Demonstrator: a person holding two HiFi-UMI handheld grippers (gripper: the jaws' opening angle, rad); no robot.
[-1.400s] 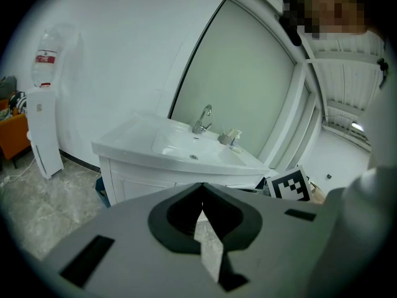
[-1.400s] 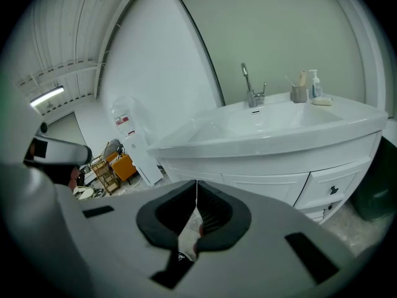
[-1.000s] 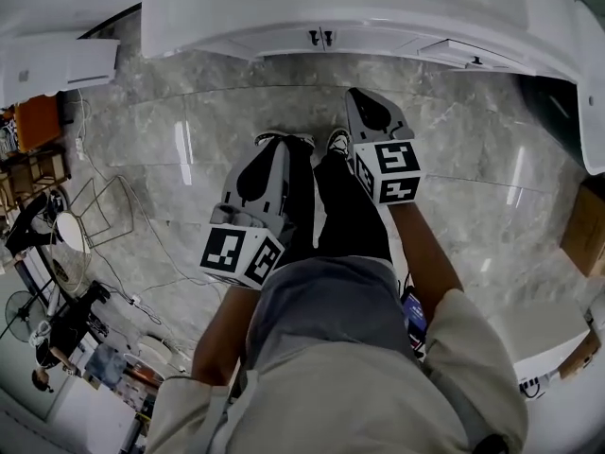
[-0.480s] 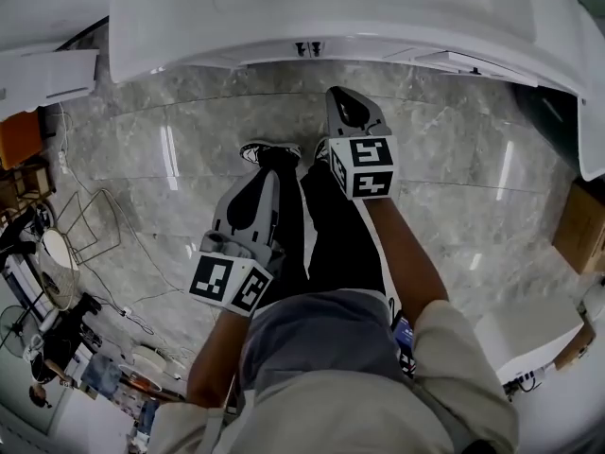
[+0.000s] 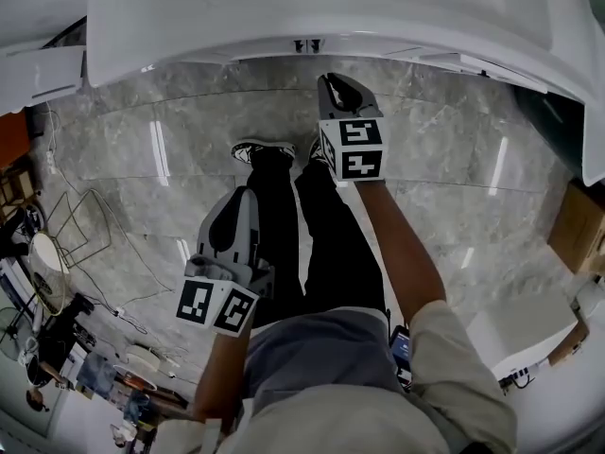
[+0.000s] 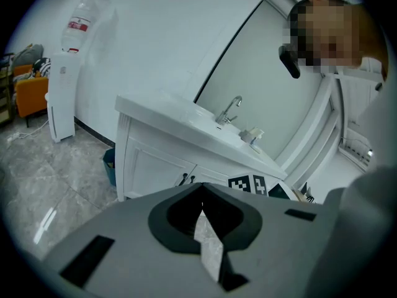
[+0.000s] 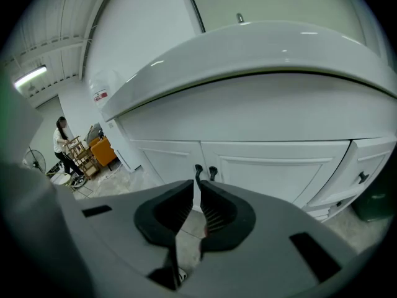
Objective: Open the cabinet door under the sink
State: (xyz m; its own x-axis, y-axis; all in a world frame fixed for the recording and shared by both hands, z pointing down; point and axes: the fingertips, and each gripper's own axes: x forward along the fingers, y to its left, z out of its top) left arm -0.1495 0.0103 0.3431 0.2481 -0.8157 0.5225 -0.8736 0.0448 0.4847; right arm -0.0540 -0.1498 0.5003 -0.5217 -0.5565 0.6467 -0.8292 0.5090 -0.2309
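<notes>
right claw: the right gripper (image 7: pixel 196 190) is releasing, its jaws opening to a narrow slit with nothing between them.
right claw aim: in the right gripper view it is pointing at the pair of dark handles (image 7: pixel 205 171), which are showing just past the jaw tips at 12 o'clock, apart from them.
left claw: the left gripper (image 6: pixel 200 188) is sitting clenched, jaw tips meeting and gripping nothing.
left claw place: in the head view it is hanging at 7 o'clock of the right gripper, beside the person's leg and well back from the cabinet.
cabinet doors: the two white cabinet doors (image 7: pixel 273 174) are lying flush and shut under the sink counter (image 7: pixel 260 48), their handles sitting side by side at the middle seam.
task thing in head view: the handles are peeking out under the counter edge at 12 o'clock, near the right gripper's tip.
sink: a faucet (image 6: pixel 229 109) is standing on the counter in the left gripper view.
floor: grey marble floor (image 5: pixel 180 149) is running under the person's shoes (image 5: pixel 263 149).
side item: a water dispenser (image 6: pixel 62 98) is standing at 9 o'clock of the cabinet in the left gripper view.
</notes>
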